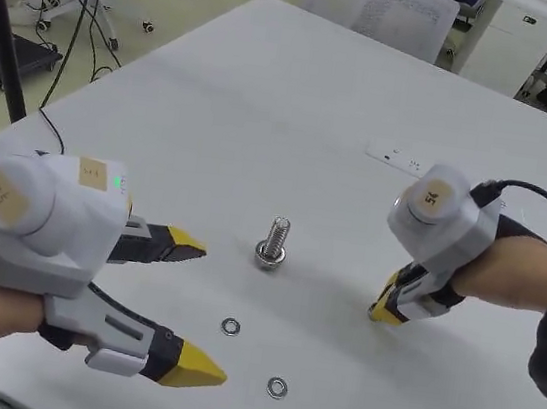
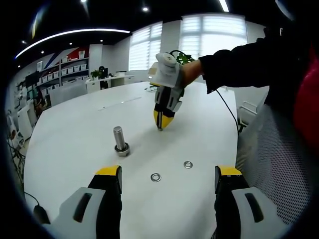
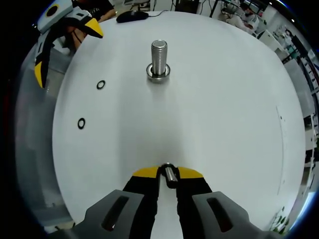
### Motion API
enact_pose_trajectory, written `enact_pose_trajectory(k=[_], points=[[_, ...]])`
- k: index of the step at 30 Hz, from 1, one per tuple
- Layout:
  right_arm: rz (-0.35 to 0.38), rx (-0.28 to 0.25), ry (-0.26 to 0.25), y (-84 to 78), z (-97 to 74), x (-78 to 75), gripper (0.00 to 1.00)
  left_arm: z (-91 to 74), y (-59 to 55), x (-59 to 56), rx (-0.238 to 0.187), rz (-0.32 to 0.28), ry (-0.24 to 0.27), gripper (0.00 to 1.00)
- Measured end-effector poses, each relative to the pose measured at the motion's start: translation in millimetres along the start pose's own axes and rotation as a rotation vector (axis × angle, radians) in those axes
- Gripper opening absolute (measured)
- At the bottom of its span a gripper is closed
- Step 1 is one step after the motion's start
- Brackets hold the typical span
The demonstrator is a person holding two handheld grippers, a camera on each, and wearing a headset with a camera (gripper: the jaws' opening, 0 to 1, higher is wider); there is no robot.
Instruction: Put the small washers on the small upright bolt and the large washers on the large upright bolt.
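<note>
Large bolt [image 1: 274, 239] stands upright on the surface [image 1: 265, 113]; small washer [image 1: 230, 327] lies flat at its seven o'clock, second washer [image 1: 277, 388] at six.

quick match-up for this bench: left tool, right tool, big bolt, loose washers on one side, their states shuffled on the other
Things
1. left tool
2. right tool
3. large bolt
4. loose washers

States
a. lying flat on the table
b. shut on the small bolt
c. standing upright between the two tools
d. open, nothing between the jaws

Pairs: 1-d, 2-b, 3-c, 4-a
</note>
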State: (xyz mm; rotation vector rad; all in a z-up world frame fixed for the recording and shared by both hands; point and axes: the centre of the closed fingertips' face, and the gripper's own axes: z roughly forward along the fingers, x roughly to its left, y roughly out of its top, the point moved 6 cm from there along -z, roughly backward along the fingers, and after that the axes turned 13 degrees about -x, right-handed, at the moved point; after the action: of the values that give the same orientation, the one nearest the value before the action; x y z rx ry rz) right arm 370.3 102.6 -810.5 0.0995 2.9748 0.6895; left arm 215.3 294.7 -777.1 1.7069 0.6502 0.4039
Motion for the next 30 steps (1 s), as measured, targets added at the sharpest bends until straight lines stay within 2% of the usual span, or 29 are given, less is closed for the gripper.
enact_pose_trajectory(k=[13,30], points=[[0.005,-0.006,0.003,0.2,-2.0,3.9,0.15,-1.2,0.0,-1.6,0.001,0.001,-0.001,0.76],[0.034,-0.015,-0.032,-12.3,-16.5,-5.1,0.19,0.1,0.6,-1.6,0.002,0.007,-0.005,0.76]])
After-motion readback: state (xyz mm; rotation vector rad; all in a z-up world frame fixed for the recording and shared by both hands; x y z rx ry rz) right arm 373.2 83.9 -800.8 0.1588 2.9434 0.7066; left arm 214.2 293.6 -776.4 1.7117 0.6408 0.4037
